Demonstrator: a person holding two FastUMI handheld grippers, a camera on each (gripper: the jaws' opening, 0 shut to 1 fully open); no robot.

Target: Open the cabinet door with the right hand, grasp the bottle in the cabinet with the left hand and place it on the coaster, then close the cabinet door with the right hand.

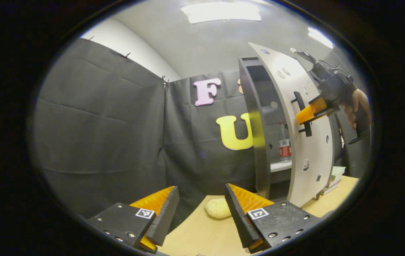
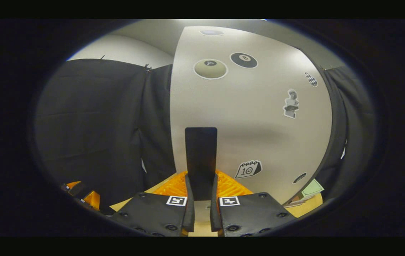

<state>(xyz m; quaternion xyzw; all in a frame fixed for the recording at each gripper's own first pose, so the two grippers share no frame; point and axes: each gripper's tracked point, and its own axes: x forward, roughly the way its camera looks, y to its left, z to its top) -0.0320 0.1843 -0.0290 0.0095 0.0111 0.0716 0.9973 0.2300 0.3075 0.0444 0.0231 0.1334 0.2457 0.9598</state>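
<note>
Left gripper view: left gripper (image 1: pixel 200 217) gapes wide, empty, lower centre. Right of centre, cabinet door (image 1: pixel 304 142) stands partly open; bottle (image 1: pixel 285 142) upright on the shelf behind it.

Right gripper view: right gripper (image 2: pixel 200 199) is clamped on the door handle (image 2: pixel 201 160), bottom centre. Best to pull along the hinge arc, keeping the grip square.

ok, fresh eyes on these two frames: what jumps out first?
The pale cabinet door, dotted with stickers, stands partly open at the right of the left gripper view, with the right gripper shut on its dark handle. Through the gap, the bottle stands upright on a shelf inside. The left gripper hangs open above the wooden table, near a pale rounded object.
</note>
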